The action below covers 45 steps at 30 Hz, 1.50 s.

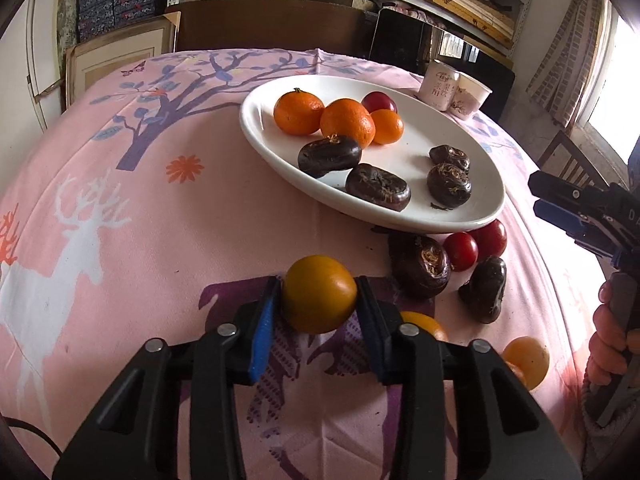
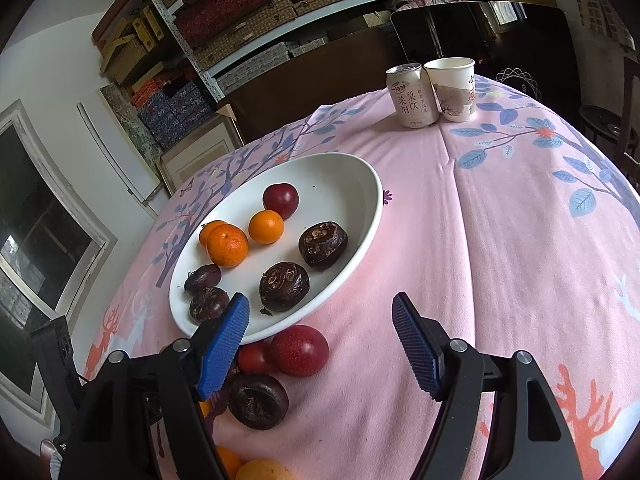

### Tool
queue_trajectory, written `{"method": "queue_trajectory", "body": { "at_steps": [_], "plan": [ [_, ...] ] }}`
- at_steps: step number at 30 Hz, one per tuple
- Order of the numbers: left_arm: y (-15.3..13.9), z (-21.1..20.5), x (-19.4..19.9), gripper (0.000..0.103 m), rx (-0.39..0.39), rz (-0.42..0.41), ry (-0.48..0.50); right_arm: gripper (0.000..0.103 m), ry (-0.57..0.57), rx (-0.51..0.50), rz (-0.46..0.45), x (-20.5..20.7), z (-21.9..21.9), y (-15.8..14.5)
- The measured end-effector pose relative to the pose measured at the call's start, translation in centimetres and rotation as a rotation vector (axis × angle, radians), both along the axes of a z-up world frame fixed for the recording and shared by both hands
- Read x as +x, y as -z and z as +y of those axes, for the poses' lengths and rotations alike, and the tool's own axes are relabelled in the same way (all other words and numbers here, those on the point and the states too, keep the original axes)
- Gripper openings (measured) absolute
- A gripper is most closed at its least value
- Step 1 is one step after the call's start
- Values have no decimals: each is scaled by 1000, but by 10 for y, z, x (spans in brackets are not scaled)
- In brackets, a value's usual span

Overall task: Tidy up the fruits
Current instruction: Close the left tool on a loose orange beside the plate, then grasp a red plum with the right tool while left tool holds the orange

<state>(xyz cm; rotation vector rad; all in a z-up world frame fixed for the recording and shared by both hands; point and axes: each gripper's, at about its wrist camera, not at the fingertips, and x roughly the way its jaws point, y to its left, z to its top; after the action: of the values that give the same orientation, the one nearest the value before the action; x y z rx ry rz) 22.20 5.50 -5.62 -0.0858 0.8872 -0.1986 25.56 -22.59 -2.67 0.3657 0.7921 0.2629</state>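
The left claw (image 1: 318,296) is gripping a yellow-orange fruit (image 1: 319,294), its blue pads (image 1: 264,332) pressing on the fruit's two sides. The fruit is sitting low over the pink desk (image 1: 160,220), near the plate (image 1: 472,216); whether it is touching the cloth cannot be told.

The right claw (image 2: 320,346) is hanging wide open over the desk with nothing between its pads (image 2: 416,348). In the left wrist view it is showing at the right edge, with a hand (image 1: 610,340) wrapping its handle.

The white oval plate is holding three oranges (image 1: 347,122), one red fruit (image 1: 379,102) and four dark water chestnuts (image 1: 378,187). The oranges are crowding together at the far side, the red fruit just behind them; two chestnuts are lying near the front rim and two toward the right.

On the desk, just below the plate's near rim, two red fruits (image 2: 300,350) are lying side by side, touching. Two loose chestnuts (image 1: 420,266) are lying beside them, one of them (image 2: 258,400) just next to the right claw's left pad in the right wrist view. More yellow-orange fruits (image 1: 526,360) are lying closer in, partly hidden behind the left claw.

At the far end of the desk a can (image 2: 412,96) and a paper cup (image 2: 452,90) are standing upright, touching each other, well apart from the plate.
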Motion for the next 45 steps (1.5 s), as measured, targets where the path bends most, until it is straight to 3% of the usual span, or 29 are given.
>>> {"method": "queue_trajectory", "body": {
  "at_steps": [3,7,12,22,27,39,45],
  "plan": [
    [-4,6,-2,36,64,-27,-72,75,-25,-6,27,2,3,4],
    [-1,16,2,36,68,-4,-119,72,-76,-8,81,4,10,12],
    [-2,14,1,36,85,-8,-106,58,-129,-46,106,-1,20,17],
    [2,11,2,36,109,3,-105,50,-142,-32,135,5,21,30],
    [3,8,3,36,115,10,-95,40,-171,-1,142,8,26,33],
    [2,13,4,36,90,0,-96,39,-171,11,144,15,30,38],
    [-15,8,-15,36,100,-98,-111,38,-153,15,112,-13,20,28]
  ]
}}
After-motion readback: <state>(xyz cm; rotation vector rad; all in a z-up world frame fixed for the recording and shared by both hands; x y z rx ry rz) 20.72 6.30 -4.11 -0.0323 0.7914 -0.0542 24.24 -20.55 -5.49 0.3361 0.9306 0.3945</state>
